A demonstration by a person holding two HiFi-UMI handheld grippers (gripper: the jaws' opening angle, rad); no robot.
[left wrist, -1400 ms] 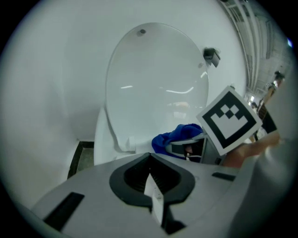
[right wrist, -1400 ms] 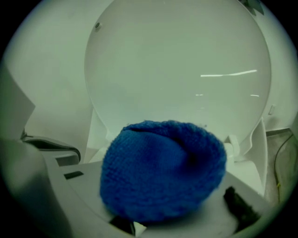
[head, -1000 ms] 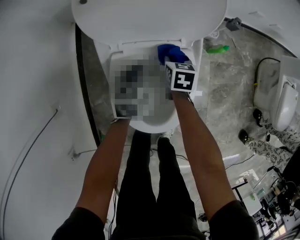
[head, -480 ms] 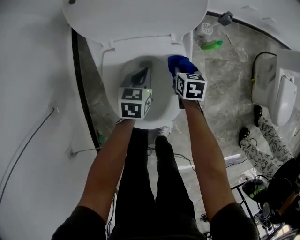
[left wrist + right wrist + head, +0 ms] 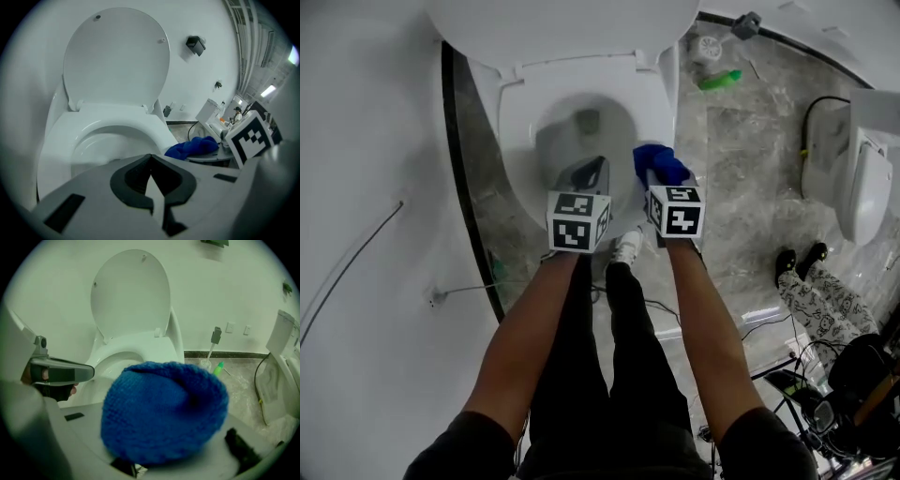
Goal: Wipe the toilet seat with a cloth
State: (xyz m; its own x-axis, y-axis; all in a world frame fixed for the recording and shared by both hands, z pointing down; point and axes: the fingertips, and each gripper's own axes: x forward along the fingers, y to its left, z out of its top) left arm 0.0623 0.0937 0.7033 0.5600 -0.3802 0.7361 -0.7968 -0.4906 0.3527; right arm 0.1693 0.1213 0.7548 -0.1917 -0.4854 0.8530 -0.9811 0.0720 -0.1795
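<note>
A white toilet stands with its lid raised and its seat down. My right gripper is shut on a bunched blue cloth, which lies at the front right of the seat rim. In the right gripper view the cloth covers the jaws and the seat shows beyond it. My left gripper is shut on nothing and hangs over the front of the bowl, just left of the cloth. In the left gripper view its jaws meet, with the cloth to their right.
A green bottle and a brush holder sit on the marble floor right of the toilet. Another white fixture stands at the far right. Cables and a second person's legs lie on the floor. A white wall runs along the left.
Both grippers have moved back from the hinge end toward the toilet's front. The cloth travelled along the seat's right side, from the rear to the front right.
</note>
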